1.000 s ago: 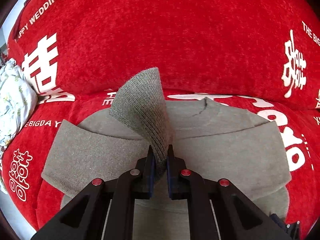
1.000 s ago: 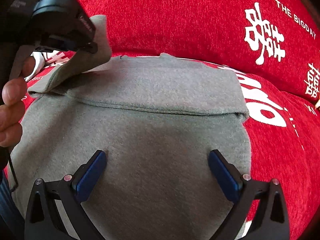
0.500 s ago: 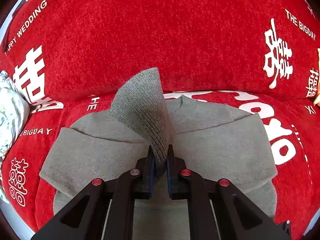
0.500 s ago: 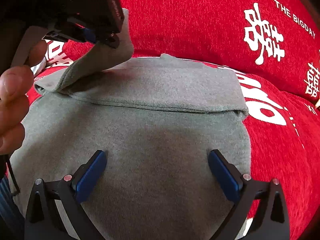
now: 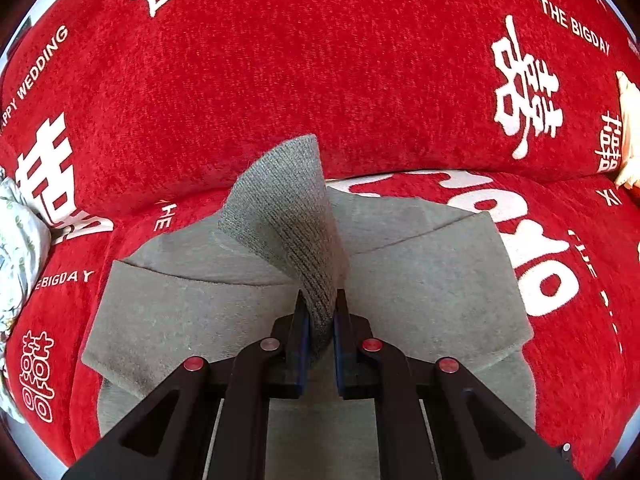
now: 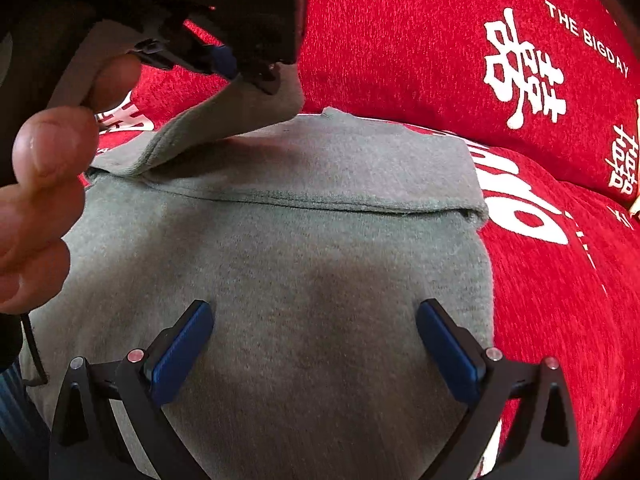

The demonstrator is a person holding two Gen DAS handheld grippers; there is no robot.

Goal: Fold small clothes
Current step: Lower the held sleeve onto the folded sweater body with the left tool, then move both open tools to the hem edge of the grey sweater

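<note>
Lying flat on a red sofa cover (image 5: 280, 80): one grey knit garment (image 6: 320, 280), small, with one sleeve folded across its chest, fold edge running side to side in the right wrist view. Ribbed cuff (image 5: 288, 216) of the other sleeve raised off the body of the garment, standing upright and curling away from the camera in the left wrist view.

Left claw (image 5: 320, 312): jaws closed tight on the base of the ribbed cuff, knit pinched between the blue pads; positioned above the garment's middle. In the right wrist view it sits at upper left, carried by a hand (image 6: 44, 200), with the sleeve trailing down from it to the garment.

Right claw (image 6: 314, 320): jaws spread wide, nothing between the pads; held over the lower body of the garment, whether it touches cannot be told.

Sofa cover: white wedding lettering and characters. Floral cloth (image 5: 16, 240) at far left edge, well apart from the garment.
</note>
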